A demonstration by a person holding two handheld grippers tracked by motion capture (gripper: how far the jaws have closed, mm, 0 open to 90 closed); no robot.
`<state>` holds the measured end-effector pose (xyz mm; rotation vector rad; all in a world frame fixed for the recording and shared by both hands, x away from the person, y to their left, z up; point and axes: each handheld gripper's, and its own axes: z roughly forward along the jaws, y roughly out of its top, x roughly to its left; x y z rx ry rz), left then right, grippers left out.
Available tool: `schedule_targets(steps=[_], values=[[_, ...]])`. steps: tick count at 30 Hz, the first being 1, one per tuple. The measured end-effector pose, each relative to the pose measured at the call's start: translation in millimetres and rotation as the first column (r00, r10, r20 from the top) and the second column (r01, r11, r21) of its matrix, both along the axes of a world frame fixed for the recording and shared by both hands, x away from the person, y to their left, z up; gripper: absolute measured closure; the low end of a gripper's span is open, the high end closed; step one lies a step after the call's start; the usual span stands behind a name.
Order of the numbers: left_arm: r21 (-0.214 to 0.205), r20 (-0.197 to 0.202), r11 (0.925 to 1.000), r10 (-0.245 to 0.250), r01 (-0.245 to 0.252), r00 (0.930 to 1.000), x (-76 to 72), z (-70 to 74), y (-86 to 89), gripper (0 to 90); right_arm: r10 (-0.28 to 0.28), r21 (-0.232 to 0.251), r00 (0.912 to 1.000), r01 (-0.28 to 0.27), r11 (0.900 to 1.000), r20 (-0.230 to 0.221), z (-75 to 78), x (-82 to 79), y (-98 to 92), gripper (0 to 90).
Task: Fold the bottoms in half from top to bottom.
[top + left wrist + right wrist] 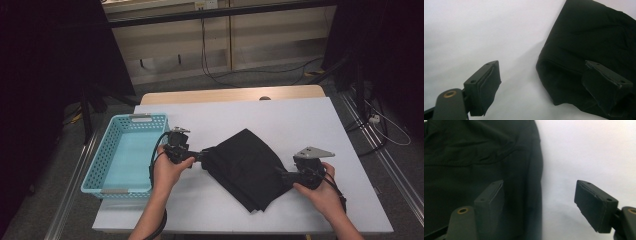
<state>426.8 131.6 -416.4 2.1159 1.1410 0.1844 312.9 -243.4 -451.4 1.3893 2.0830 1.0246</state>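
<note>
**Folding the black cloth: folded up, not yet put away**

Lying in the middle of the white table (300, 125) is a black cloth (247, 167). It is folded into a thick, flat bundle with a few layers, and it sits turned like a diamond, one corner pointing near and one pointing far. The folding looks mostly done, because the edges are stacked and the bundle is neat.

Both claws are at the cloth, one on each side. The left gripper (200, 157) is at the left corner of the bundle. In the left gripper view its two jaws are spread wide. One jaw is over the bare table and the other is over the cloth (594, 45), but they are not squeezing it. The right gripper (286, 176) is at the right edge of the bundle. In the right gripper view its jaws are spread too, with the edge of the cloth (474, 157) lying between them. The pads do not press on it. So nothing is being held right now.

To the left of the cloth, just past the left hand (170, 172), sits a light blue basket (97, 167). Nothing is inside it.

My guess is that the cloth goes in the basket. What seems left is to pinch the bundle on both sides, lift it without letting the folds fall open, and set it down inside.
</note>
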Motion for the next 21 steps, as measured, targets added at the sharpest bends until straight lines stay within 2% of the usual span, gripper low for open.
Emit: schedule_targets(steps=[2, 4, 7, 8, 11, 13, 15, 17, 21], values=[[0.001, 0.004, 1.0, 0.001, -0.001, 1.0, 0.0, 0.7, 0.3, 14.8, 0.008, 0.001, 1.0, -0.008, 1.0, -0.005, -1.1, 0.1, 1.6, 24.0], [0.003, 0.008, 1.0, 0.002, -0.002, 1.0, -0.1, 1.9, 0.5, 14.8, 0.022, 0.032, 0.9997, -0.022, 0.9993, -0.01, -0.9, 0.1, 4.8, 24.4], [-0.003, 0.011, 1.0, 0.001, -0.001, 0.9999, 0.2, 2.7, 0.7, 14.5, 0.031, -0.004, 0.9995, -0.031, 0.9995, -0.004, -1.4, 0.6, 10.0, 25.8], [-0.004, 0.01, 1.0, -0.001, 0.001, 1.0, 0.1, 2.7, 0.7, 14.3, 0.032, -0.022, 0.9991, -0.033, 0.9992, -0.028, -5.6, 1.3, 11.2, 26.9], [-0.004, 0.009, 0.9999, -0.016, 0.016, 0.9998, 0.0, 2.5, -0.2, 14.1, 0.026, -0.03, 0.9988, -0.028, 0.9992, -0.042, -9.4, 0.6, 9.1, 26.9], [-0.002, 0.016, 0.9999, -0.015, 0.015, 0.9998, -0.3, 2.9, -1.5, 13.8, 0.016, -0.023, 0.9983, -0.017, 0.9996, -0.055, -9.7, -0.8, 3.9, 27.5], [-0.005, 0.023, 0.9998, -0.021, 0.021, 0.9995, -0.2, 3.3, -2.7, 13.4, 0.0, 0.006, 0.9978, 0.001, 1.0, -0.066, -11.8, -2.8, -2.3, 29.0], [-0.003, 0.023, 0.9997, -0.025, 0.025, 0.9994, -0.3, 3.4, -3.6, 13.1, -0.012, 0.027, 0.9984, 0.013, 0.9996, -0.055, -13.8, -6.7, -5.6, 30.5], [0.0, 0.02, 0.9995, -0.03, 0.03, 0.9993, -0.5, 2.4, -5.6, 12.9, -0.009, 0.007, 0.9989, 0.009, 0.9999, -0.047, -14.3, -10.7, -2.4, 32.2]])
